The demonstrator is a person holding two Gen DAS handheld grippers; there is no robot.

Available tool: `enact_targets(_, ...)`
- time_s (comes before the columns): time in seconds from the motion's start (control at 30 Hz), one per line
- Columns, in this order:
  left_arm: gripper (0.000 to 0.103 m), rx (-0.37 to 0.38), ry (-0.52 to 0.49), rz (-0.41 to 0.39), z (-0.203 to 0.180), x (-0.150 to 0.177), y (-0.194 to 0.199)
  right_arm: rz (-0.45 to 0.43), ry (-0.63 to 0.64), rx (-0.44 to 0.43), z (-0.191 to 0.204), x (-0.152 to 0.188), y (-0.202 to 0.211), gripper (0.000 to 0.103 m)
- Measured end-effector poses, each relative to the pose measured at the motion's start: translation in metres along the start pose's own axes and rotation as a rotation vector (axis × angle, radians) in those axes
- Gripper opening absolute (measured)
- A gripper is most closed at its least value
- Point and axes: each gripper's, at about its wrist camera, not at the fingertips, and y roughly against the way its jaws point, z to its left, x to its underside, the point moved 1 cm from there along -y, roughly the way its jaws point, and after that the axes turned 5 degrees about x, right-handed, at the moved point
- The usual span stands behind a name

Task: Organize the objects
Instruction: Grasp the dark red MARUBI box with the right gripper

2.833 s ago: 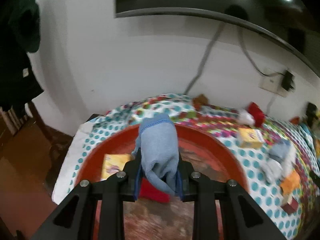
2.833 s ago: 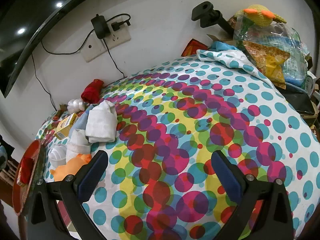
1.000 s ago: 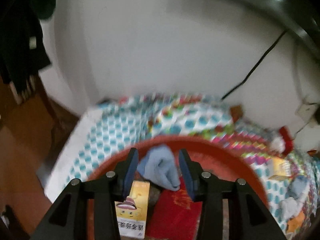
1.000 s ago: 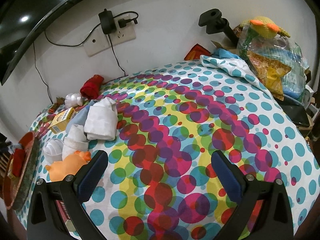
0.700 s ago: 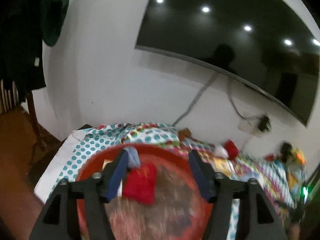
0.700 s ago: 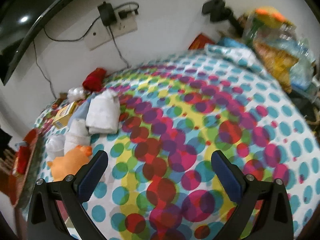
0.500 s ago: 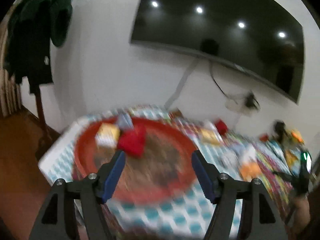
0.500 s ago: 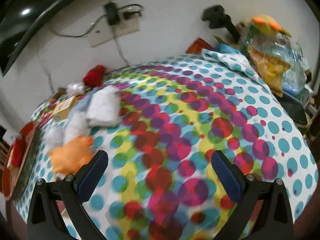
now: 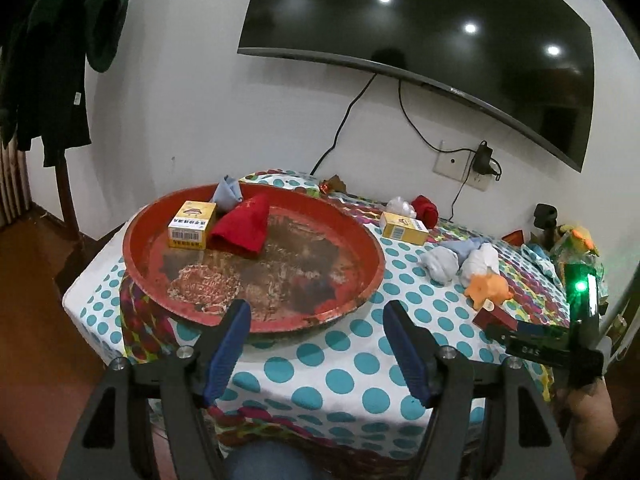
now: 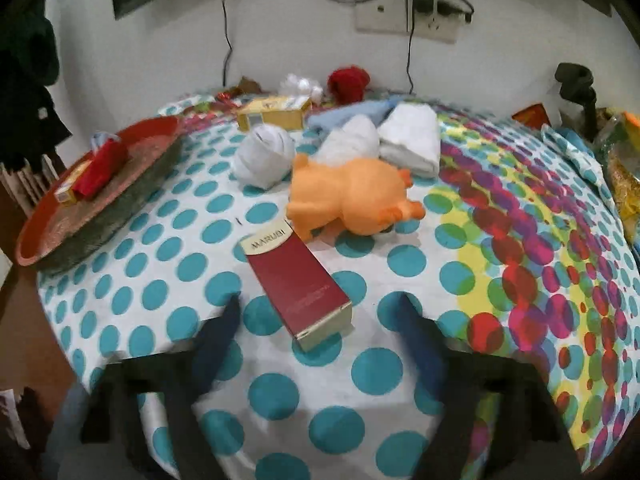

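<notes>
A round red tray on the dotted tablecloth holds a yellow box, a red cloth and a blue-grey sock. My left gripper is open and empty, above the tray's near rim. My right gripper is open and empty, its fingers either side of the near end of a dark red Marubi box. Behind that box lie an orange toy, rolled white socks, a folded white cloth and another yellow box.
A red sock ball and a white ball lie by the wall. Bags and a plush toy crowd the table's right end. A TV and cables hang on the wall. The table edge is close in front.
My left gripper let go of the blue-grey sock in the tray, opened and pulled back. My right gripper swung left and down to the dark red box.
</notes>
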Motion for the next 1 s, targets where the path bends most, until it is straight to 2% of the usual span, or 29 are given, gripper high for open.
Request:
enact_targets(0.07,0.071,0.007,-0.008,-0.001,-0.001,0.001,0.000,-0.001,-0.011,-0.023,-0.001,-0.002,0.000,0.048)
enact_targets(0.1,0.071,0.007,-0.010,0.001,-0.002,0.001,0.000,-0.003,-0.012,-0.020,-0.001,-0.003,0.000,0.045)
enact_targets(0.33,0.071,0.013,-0.019,0.014,-0.005,0.004,-0.004,-0.027,0.007,-0.013,0.004,-0.002,0.002,0.040)
enact_targets(0.63,0.071,0.005,-0.013,0.017,-0.004,0.004,-0.004,-0.130,0.038,-0.023,0.011,-0.028,0.039,0.030)
enact_targets(1.0,0.071,-0.008,-0.012,0.007,-0.002,0.003,0.000,-0.233,0.068,-0.011,0.035,-0.058,0.074,0.030)
